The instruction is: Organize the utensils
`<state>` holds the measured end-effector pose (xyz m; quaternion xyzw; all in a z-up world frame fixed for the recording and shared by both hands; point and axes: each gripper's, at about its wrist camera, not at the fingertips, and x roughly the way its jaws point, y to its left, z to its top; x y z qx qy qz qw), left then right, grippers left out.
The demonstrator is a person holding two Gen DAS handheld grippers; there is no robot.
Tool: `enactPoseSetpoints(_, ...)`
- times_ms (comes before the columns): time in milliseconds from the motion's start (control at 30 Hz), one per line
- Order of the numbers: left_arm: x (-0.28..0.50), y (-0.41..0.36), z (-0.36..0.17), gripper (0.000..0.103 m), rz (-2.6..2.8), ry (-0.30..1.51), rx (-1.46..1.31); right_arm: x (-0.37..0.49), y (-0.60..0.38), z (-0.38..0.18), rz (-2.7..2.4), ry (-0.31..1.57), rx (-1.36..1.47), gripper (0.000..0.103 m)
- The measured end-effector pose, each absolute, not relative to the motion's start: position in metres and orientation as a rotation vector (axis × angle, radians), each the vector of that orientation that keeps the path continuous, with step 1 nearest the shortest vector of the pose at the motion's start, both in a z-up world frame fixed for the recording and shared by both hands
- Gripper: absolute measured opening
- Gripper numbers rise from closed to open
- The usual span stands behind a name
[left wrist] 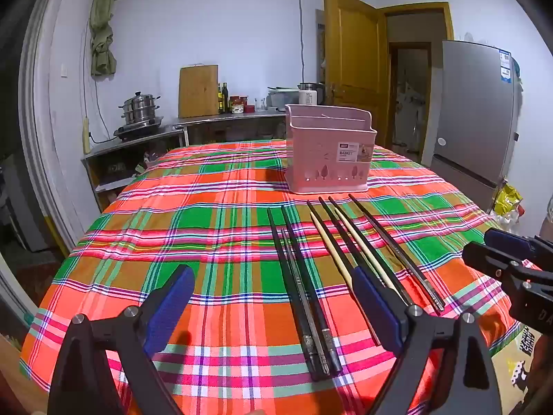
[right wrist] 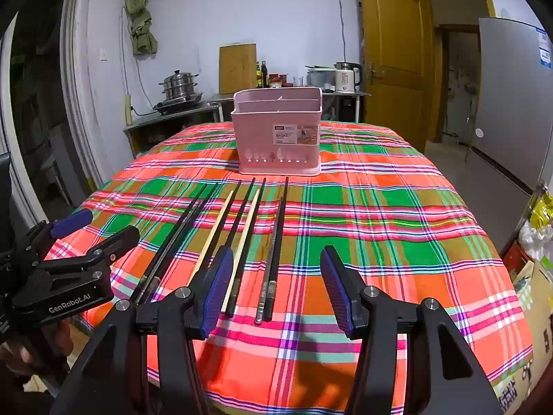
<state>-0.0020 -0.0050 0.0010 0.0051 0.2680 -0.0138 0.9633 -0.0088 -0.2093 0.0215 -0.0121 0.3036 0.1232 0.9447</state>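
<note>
Several chopsticks lie side by side on the plaid tablecloth [left wrist: 166, 207], tips toward a pink utensil basket [left wrist: 330, 152] standing upright at the far side. Dark ones [left wrist: 299, 287] lie between the fingers of my left gripper [left wrist: 273, 297], which hovers open above them. Two pale wooden ones [left wrist: 328, 242] and a thin metal-ended pair [left wrist: 397, 252] lie further right. My right gripper [right wrist: 278, 287] is also open, above a dark pair [right wrist: 274, 242], with a pale chopstick [right wrist: 242, 238] beside its left finger. The basket [right wrist: 278, 131] is straight ahead. Each gripper shows at the edge of the other's view [left wrist: 490, 247] [right wrist: 100, 231].
A steel counter along the back wall holds a steamer pot [left wrist: 140, 107], a wooden cutting board [left wrist: 197, 91], bottles and a kettle [right wrist: 347, 76]. A grey fridge [left wrist: 473, 110] and a yellow door [left wrist: 352, 55] stand to the right. Bags [right wrist: 542, 221] lie on the floor by the table's right edge.
</note>
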Motion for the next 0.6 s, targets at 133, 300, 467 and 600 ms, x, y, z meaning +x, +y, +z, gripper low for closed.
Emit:
enactPoseSetpoints(133,-0.0018,-0.0054,0.0008,0.093,-0.027,0.542,0.010,-0.0087,-0.2091,0.0214,0.252,0.615,-0.024,0.053)
enactPoseSetpoints(300,-0.0017,-0.0055,0.0006,0.093,-0.028,0.543,0.010,-0.0088,-0.2089,0.0213,0.251,0.613,-0.025,0.053)
enactPoseSetpoints(467,-0.0017,-0.0057,0.0005,0.093,-0.027,0.543,0.010,-0.0089,-0.2092,0.0217,0.251,0.612,-0.025,0.053)
enactPoseSetpoints(600,-0.0018,-0.0061,0.0005,0.093,-0.027,0.543,0.011,-0.0089,-0.2094,0.0219,0.251,0.612,-0.025,0.053)
